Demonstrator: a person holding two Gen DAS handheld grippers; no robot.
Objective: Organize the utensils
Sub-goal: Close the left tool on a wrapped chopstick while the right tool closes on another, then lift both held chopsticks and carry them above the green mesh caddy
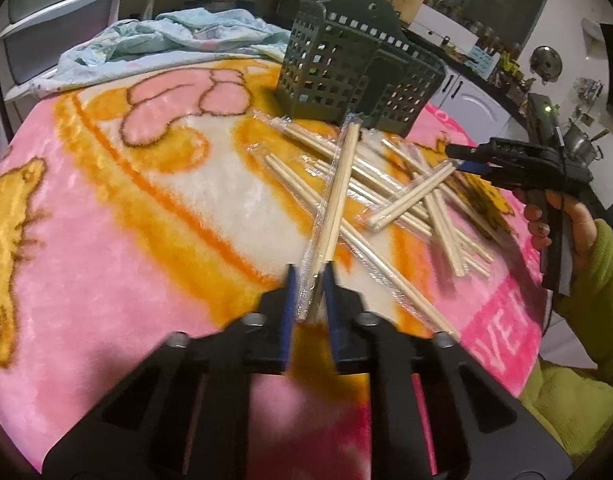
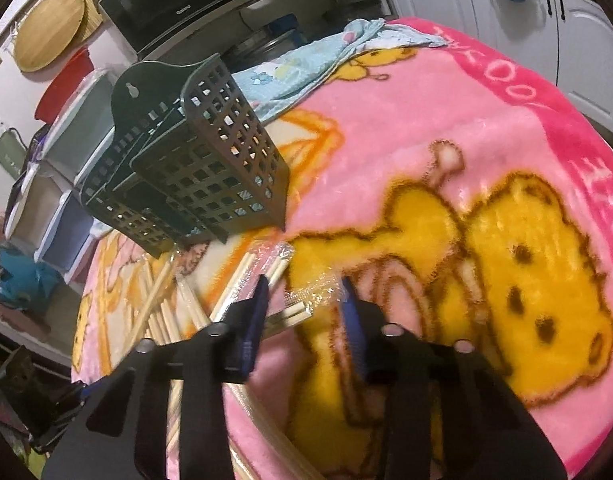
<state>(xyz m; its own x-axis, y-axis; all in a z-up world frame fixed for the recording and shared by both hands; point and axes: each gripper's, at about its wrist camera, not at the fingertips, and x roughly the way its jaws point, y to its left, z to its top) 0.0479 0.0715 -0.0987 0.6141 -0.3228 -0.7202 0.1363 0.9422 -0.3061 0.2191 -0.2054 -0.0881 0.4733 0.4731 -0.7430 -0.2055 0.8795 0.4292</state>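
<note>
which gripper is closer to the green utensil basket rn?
Right, though only narrowly. The right gripper hangs open over wrapped chopsticks just before the green basket. The left gripper, shut on a wrapped chopstick pair, sits farther back.

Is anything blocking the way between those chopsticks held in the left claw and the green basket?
Nothing visible does. The left gripper holds a wrapped chopstick pair above the loose chopsticks, pointing toward the green basket, whose top is open.

Pink cartoon blanket (image 1: 106, 240), blue cloth (image 1: 154, 40), perhaps microwave (image 2: 178, 4)
</note>
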